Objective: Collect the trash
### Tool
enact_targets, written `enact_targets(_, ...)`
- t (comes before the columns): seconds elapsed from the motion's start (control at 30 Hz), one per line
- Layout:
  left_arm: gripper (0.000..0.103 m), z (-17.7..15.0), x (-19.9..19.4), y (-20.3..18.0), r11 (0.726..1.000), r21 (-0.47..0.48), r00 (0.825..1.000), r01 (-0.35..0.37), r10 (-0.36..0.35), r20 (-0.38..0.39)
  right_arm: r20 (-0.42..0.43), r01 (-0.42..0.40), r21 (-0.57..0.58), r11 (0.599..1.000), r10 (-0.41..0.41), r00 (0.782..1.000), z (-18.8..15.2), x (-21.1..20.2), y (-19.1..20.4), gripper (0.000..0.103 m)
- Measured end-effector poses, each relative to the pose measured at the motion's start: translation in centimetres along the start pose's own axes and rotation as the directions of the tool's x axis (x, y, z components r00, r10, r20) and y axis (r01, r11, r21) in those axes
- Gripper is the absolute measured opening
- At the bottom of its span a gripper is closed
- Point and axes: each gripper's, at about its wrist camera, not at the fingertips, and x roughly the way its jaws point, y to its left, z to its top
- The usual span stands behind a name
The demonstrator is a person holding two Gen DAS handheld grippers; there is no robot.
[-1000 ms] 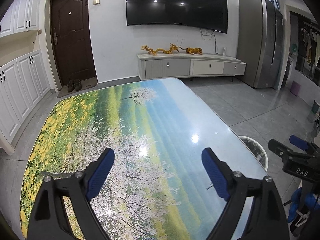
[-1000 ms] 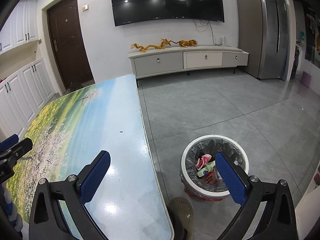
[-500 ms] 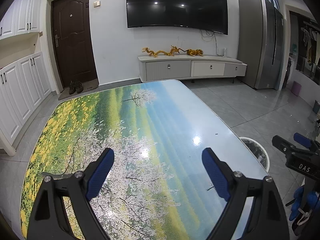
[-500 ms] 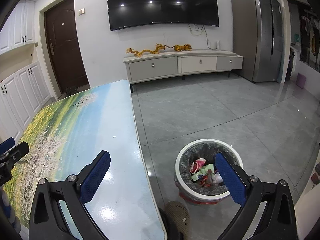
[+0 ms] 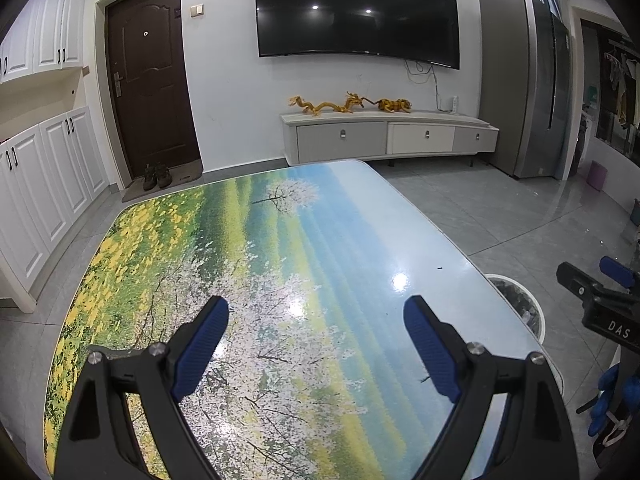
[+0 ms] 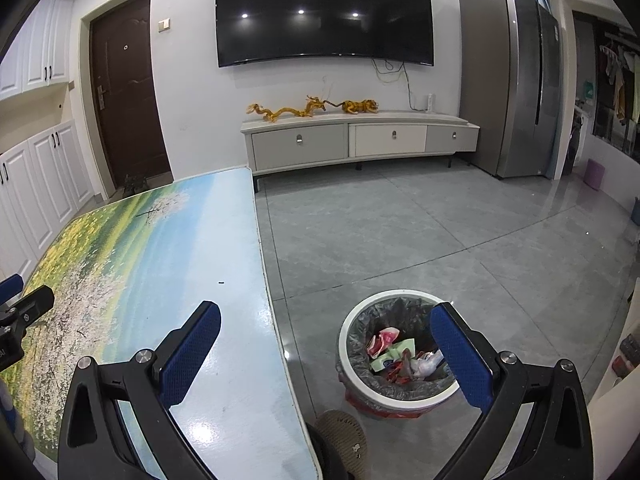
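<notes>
A white round trash bin [image 6: 362, 390] with a black liner stands on the floor right of the table; it holds crumpled wrappers [image 6: 400, 354] in red, green and white. My right gripper [image 6: 326, 310] is open and empty, above the table's right edge and the bin. My left gripper [image 5: 316, 308] is open and empty over the table [image 5: 280, 248], which has a flower-landscape print. The bin's rim [image 5: 532, 308] shows past the table edge in the left wrist view. No loose trash shows on the table.
A slipper [image 6: 340, 436] lies on the floor by the bin. A TV cabinet [image 6: 360, 140] stands at the far wall, a fridge [image 6: 516, 100] at the right, white cupboards [image 5: 36, 184] at the left. The right gripper [image 5: 600, 300] shows in the left view.
The right gripper has risen and drawn back a little, so the bin sits lower in its view. The left gripper has barely moved. Both stay open.
</notes>
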Motion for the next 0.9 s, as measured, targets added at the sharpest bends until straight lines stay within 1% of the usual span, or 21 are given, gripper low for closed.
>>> enact_targets(0.47,0.089,0.33,0.04,0.85,0.999,-0.041,1.0,-0.011,0.012,0.023,0.012,0.021,-0.019,1.0,-0.021,1.0,0.03,0.09,0.01,0.103)
enact_targets(0.67,0.089,0.4,-0.02,0.78,0.999,-0.042,0.999,-0.026,0.027,0.033,0.019,0.03,-0.028,0.999,-0.029,0.999,0.12,0.12,0.14,0.103)
enact_targets(0.9,0.089,0.45,0.02,0.79,0.999,-0.045,0.999,-0.026,0.028,0.031,0.022,0.034,-0.028,0.999,-0.034,0.999,0.12,0.07,0.17,0.103)
